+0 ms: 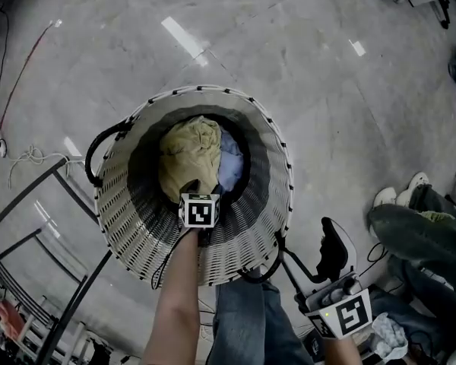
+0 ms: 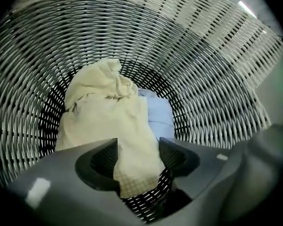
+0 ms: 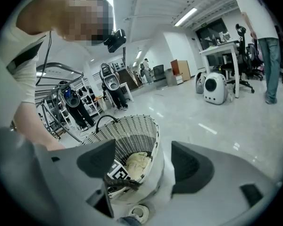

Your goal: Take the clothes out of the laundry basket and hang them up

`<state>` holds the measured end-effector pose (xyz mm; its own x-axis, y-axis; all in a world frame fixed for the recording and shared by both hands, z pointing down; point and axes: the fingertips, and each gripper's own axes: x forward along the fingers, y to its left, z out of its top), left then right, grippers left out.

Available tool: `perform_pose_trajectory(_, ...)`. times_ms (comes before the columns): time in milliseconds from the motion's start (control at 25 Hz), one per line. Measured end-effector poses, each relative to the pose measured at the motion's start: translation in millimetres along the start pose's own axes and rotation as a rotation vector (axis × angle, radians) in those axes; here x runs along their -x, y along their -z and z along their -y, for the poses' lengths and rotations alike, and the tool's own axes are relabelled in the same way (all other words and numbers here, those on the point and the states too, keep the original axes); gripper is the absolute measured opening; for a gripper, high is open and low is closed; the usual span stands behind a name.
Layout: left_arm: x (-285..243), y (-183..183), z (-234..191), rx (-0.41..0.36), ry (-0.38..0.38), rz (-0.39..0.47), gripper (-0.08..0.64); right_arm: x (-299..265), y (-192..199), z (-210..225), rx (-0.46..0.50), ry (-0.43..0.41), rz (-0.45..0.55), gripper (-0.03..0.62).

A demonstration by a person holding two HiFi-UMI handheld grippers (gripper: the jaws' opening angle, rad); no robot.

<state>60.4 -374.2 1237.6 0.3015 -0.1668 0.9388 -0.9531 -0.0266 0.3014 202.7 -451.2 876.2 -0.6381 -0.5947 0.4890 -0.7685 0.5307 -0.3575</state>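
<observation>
The yellow garment [image 2: 106,112] lies at the bottom of the basket [image 2: 217,69], its length running straight ahead between the spread fingers of the left gripper [image 2: 138,149] (not yet pinching, I judge), with one blue garment [image 2: 159,114] just beside it. The right gripper [image 3: 144,161], fingers apart and empty, hangs well outside. Two garments, one basket.

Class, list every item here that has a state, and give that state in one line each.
laundry basket: upright, clothes inside.
yellow garment: crumpled, on top in the basket.
blue garment: crumpled beside the yellow one, partly covered by it.
left tongs: open, inside the basket, yellow cloth between the jaws.
right tongs: open, empty, outside the basket.
</observation>
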Motion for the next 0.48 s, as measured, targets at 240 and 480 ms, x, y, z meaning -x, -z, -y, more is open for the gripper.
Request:
perform_pose_trajectory(240,1.6,1.1,-6.9,-0.013,-0.056,0.002,0.021,-0.5,4.4,2.7,0.016,0.0,-0.014,0.357)
perform_pose_trajectory(480,40.7,-31.0,11.7,-0.013,0.008,0.083,0.018,11.0,-5.0,-1.7,0.038,0.0,-0.01,0.35)
